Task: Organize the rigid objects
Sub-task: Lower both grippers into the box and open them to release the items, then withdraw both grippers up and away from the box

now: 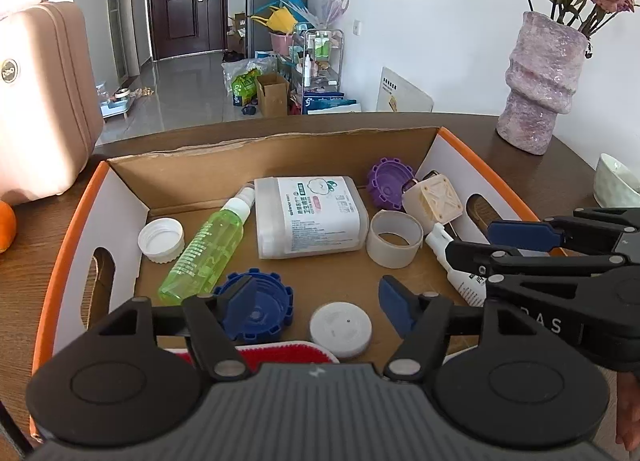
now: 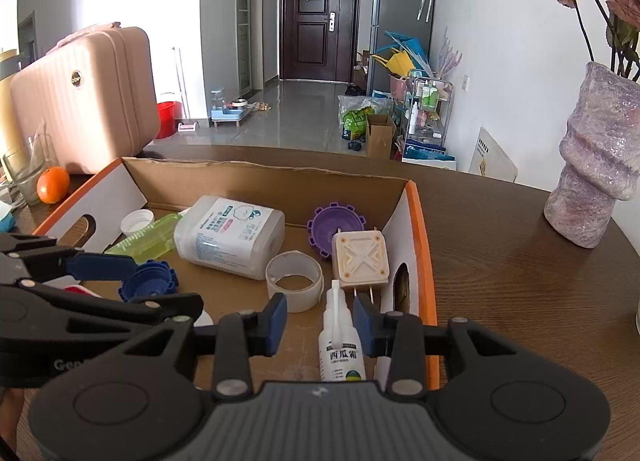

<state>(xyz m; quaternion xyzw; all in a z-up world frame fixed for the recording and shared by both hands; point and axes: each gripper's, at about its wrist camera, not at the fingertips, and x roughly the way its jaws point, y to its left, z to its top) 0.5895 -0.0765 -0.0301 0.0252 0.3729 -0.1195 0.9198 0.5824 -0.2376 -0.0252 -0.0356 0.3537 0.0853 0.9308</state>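
Box: a cardboard box (image 1: pixel 132 197) with orange edges sits open on the brown table (image 2: pixel 520 281); all the small things lie inside it.
White tub: a big white tub (image 1: pixel 310 215) lies on its side in the middle; its label has small writing too tiny to read.
Green bottle: a see-through green spray bottle (image 1: pixel 206 253) lies just left of the tub.
Caps: a white cap (image 1: pixel 161 240), a blue cap (image 1: pixel 256 307), a purple cap (image 1: pixel 389 188) and a round white lid (image 1: pixel 340 329).
Ring: a white ring (image 2: pixel 295 281) stands near the tub.
Plug: a cream plug block (image 2: pixel 360 259) rests by the right wall.
Small bottle: a little white bottle (image 2: pixel 340 345) reads "西瓜霜".
Left gripper (image 1: pixel 316 301): jaws wide apart above the blue cap and white lid, holding nothing.
Right gripper (image 2: pixel 320 325): jaws apart, the small bottle between them, not squeezed.
Around: a pink suitcase (image 2: pixel 88 105), an orange (image 2: pixel 53 184), a purple vase (image 2: pixel 600 157) with roses.
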